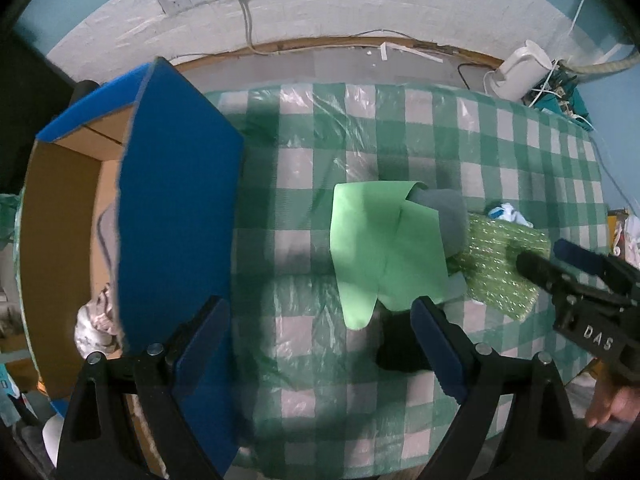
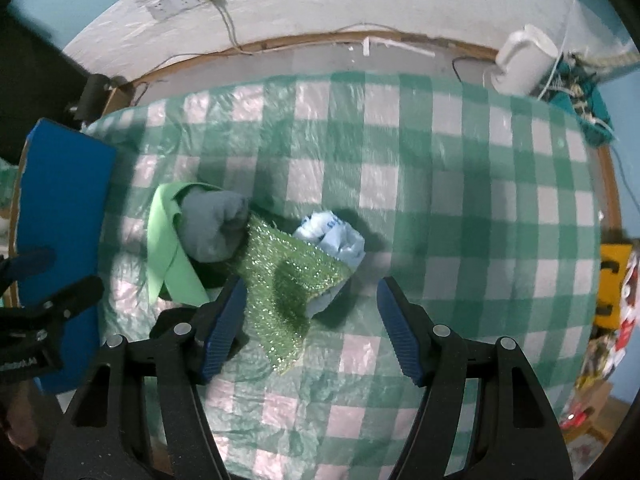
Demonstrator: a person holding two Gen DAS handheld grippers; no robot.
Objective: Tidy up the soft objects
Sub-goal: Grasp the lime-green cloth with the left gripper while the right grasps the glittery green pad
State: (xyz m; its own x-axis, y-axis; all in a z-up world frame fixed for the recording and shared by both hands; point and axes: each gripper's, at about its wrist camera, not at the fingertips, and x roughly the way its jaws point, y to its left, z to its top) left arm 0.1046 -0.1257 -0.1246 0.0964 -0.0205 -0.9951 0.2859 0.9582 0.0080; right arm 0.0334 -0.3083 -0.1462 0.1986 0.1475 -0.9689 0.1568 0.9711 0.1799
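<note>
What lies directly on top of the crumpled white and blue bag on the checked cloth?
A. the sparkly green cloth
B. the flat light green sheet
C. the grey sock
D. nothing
A: the sparkly green cloth drapes over the edge of the crumpled bag.

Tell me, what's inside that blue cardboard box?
Inside the blue cardboard box, a pale crumpled cloth shows at the bottom. The blue flap covers the rest, so anything else stays hidden.
</note>
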